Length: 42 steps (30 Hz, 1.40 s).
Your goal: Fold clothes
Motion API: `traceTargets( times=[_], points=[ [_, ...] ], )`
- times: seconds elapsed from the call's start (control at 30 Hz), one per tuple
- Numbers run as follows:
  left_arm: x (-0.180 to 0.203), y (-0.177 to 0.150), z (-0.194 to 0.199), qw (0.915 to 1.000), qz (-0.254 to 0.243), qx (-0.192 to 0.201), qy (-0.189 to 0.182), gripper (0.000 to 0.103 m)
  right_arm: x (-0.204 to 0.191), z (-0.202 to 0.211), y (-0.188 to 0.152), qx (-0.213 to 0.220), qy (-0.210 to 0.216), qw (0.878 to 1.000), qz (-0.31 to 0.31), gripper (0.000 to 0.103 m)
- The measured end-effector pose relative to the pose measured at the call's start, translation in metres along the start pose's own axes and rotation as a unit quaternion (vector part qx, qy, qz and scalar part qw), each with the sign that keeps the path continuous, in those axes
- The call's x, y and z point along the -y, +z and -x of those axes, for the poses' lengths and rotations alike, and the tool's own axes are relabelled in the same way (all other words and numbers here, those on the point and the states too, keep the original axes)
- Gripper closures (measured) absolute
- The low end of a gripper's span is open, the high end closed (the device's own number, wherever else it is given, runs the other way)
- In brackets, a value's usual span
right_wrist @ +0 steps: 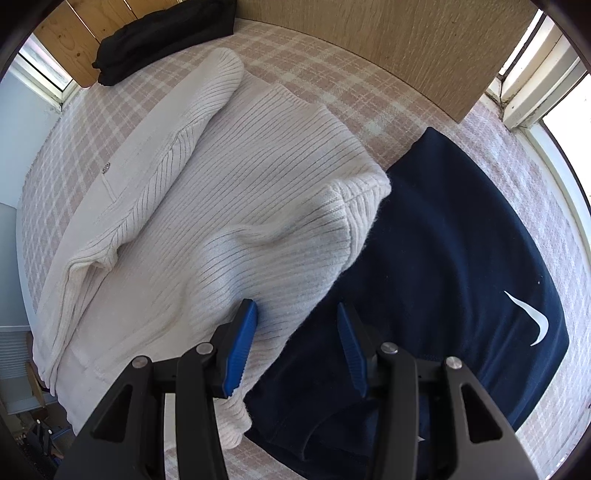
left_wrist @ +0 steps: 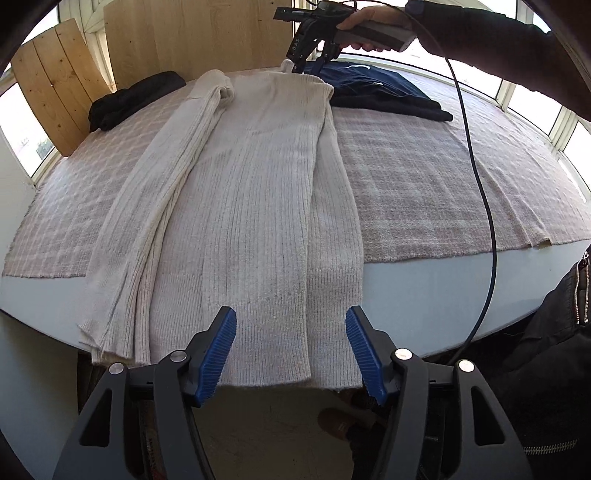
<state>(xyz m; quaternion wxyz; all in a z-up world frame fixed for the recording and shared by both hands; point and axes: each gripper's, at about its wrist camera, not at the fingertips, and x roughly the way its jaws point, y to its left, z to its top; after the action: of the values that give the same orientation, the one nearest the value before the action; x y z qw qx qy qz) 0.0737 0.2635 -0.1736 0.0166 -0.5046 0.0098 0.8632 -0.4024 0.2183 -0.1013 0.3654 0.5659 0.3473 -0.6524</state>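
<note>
blue-padded left claw sits nearest my view, its jaws spread wide above the hem of the cream ribbed knit sweater, pads clear of the cloth and nothing between them. from there, largest first: the round white bench carries a pink-and-white checked cloth, and the sweater lies lengthwise across it, sleeves folded in along the body, hem hanging just over the near rim. beside its far end lies a folded navy garment with a white swoosh mark; the sweater's shoulder overlaps its edge. a folded black garment rests at the far left rim, against pale wooden boards.

my right claw points down at the far end, jaws apart, straddling the sweater's edge where it meets the navy cloth; the pads press on nothing. in the left view a hand in a dark sleeve holds that tool, its black cable trailing down across the bench.
</note>
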Motion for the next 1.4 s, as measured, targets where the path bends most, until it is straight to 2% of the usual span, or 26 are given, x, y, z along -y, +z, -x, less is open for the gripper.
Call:
traceTargets(
  times=[0.1,0.27,0.37,0.5,0.53,0.6,0.67,0.7,0.83,0.97,1.03,1.13,1.2,1.33,1.4],
  points=[
    [-0.003,-0.001,-0.008,0.9998,0.001,-0.016,-0.007,0.055,-0.002,-0.001,0.000,0.000,-0.007,1.000,0.008,0.058],
    [-0.002,-0.003,-0.014,0.9994,-0.012,-0.031,-0.010,0.055,0.002,-0.004,0.001,-0.002,-0.005,1.000,-0.008,0.058],
    [-0.006,-0.001,-0.013,0.9993,-0.004,-0.035,0.010,0.056,0.004,-0.003,0.002,-0.001,-0.007,1.000,-0.009,0.058],
    [-0.009,-0.003,-0.006,0.9994,0.012,-0.034,-0.001,0.052,0.005,0.024,-0.006,0.038,-0.009,0.999,-0.020,0.058],
    [-0.007,-0.004,-0.005,0.9994,0.005,-0.035,0.003,0.052,0.002,0.034,-0.013,0.047,0.004,0.999,-0.018,0.058],
    [-0.001,-0.005,-0.006,0.9991,-0.019,-0.033,0.020,0.052,-0.019,0.053,-0.031,0.055,0.056,0.997,0.003,0.058],
    [0.003,-0.005,-0.010,0.9981,-0.037,-0.038,0.033,0.052,-0.053,0.057,-0.057,0.038,0.108,0.993,0.026,0.058],
    [0.003,-0.005,-0.010,0.9983,-0.036,-0.037,0.027,0.052,-0.063,0.056,-0.070,0.023,0.127,0.991,0.025,0.058],
    [0.010,-0.004,-0.015,0.9977,-0.050,-0.036,0.026,0.052,-0.077,0.040,-0.100,-0.025,0.184,0.982,-0.028,0.059],
    [0.010,-0.003,-0.014,0.9977,-0.050,-0.041,0.021,0.051,-0.076,0.031,-0.105,-0.026,0.157,0.986,-0.054,0.059],
    [0.009,-0.002,-0.015,0.9977,-0.048,-0.045,0.017,0.046,-0.075,0.026,-0.102,-0.025,0.151,0.986,-0.065,0.059],
    [0.007,-0.003,-0.016,0.9977,-0.046,-0.046,0.019,0.037,-0.078,0.014,-0.097,-0.036,0.131,0.988,-0.070,0.059],
    [0.002,-0.003,-0.019,0.9980,-0.030,-0.054,0.011,0.024,-0.081,0.008,-0.095,-0.041,0.119,0.989,-0.071,0.059],
    [-0.001,-0.005,-0.017,0.9985,-0.024,-0.049,0.004,0.025,-0.093,0.004,-0.093,-0.040,0.095,0.993,-0.058,0.059],
    [-0.003,-0.005,-0.016,0.9989,-0.022,-0.042,0.000,0.032,-0.101,0.006,-0.093,-0.037,0.079,0.995,-0.044,0.059]
  ],
)
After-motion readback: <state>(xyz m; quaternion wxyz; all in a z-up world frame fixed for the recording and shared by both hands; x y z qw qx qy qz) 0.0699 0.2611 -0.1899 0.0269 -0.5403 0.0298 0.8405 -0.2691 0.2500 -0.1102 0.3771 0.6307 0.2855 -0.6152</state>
